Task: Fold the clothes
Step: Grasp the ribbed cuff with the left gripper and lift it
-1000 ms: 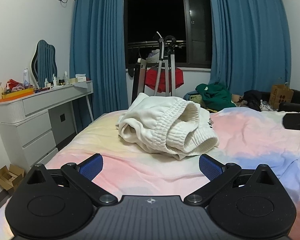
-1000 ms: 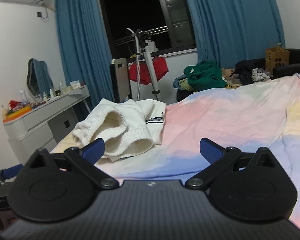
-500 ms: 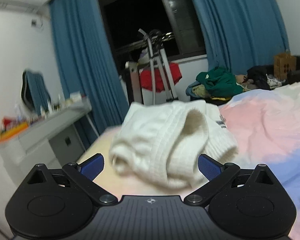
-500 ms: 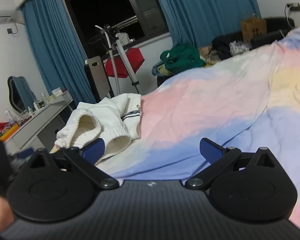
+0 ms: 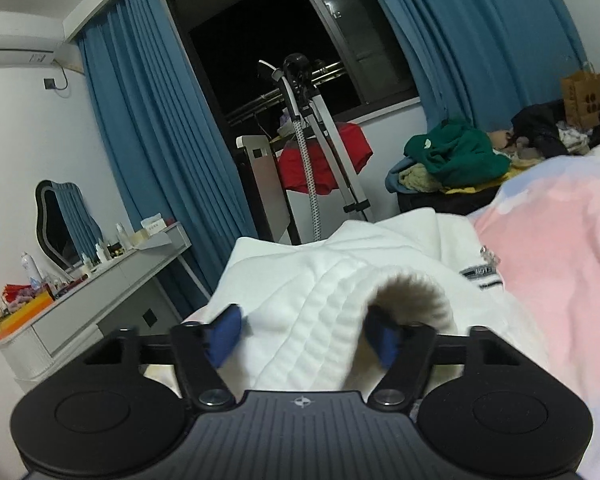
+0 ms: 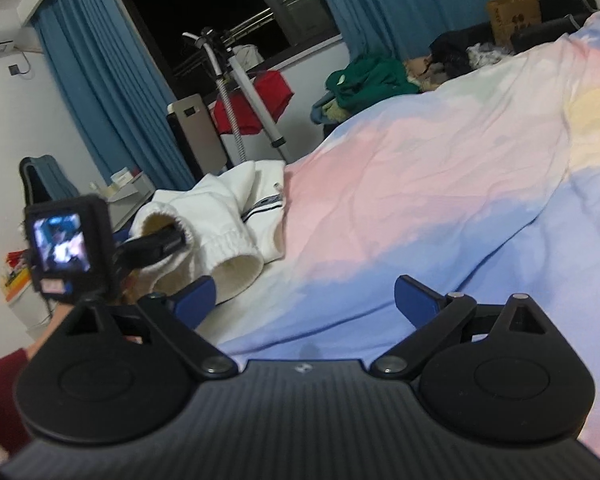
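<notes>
Left tool: fingers spread either side of the ribbed cuff of the white garment, one blue pad outside the cuff, the other at its open mouth; fabric between them, not yet pinched as far as visible. From the right view, one black finger seen entering the cuff opening.

White garment: bunched in a heap at the left edge of the bed, cuffs rolled toward the tools, a striped label showing on its right side. Not folded flat in either view.

Right tool: released, fingers wide apart, nothing between them, held over bare bedding well to the right of the garment.

Step in hand, by judgement: taking hold of the cuff with the left tool. Next move likely calls for closing on the cuff, drawing the garment out flat onto the open bedding, right tool to take a second edge. Risk: thick ribbing slipping from a shallow grip
</notes>
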`<state>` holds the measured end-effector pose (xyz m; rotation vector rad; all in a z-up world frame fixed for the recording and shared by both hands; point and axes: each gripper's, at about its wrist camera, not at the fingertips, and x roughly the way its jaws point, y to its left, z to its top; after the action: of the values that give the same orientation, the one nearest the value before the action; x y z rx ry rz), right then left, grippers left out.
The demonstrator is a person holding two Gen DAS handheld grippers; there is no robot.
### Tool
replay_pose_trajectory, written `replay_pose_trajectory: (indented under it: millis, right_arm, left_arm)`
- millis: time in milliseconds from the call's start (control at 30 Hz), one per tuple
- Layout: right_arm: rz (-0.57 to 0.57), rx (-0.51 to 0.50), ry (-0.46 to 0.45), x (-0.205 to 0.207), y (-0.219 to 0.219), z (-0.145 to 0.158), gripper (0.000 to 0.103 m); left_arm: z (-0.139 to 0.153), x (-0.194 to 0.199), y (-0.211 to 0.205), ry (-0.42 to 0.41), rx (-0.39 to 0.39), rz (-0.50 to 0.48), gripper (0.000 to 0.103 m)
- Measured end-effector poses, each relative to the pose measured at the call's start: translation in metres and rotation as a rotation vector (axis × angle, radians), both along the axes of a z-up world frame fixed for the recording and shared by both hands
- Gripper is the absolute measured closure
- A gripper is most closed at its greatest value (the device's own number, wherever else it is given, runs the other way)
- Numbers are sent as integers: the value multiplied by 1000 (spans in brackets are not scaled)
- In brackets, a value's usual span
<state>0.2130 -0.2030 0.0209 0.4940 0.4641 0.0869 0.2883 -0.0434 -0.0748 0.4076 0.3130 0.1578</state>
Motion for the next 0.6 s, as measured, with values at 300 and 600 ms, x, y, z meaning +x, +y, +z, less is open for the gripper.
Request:
replay_pose_trajectory:
  millis: [300, 600]
  right_arm:
    - [38, -40, -39, 5, 12, -4, 22]
    - [91, -156, -101, -11, 38, 8, 26]
  left_arm:
    - [31, -37, 14, -58, -25, -69, 88]
    - [86, -146, 82, -120, -262, -75, 92]
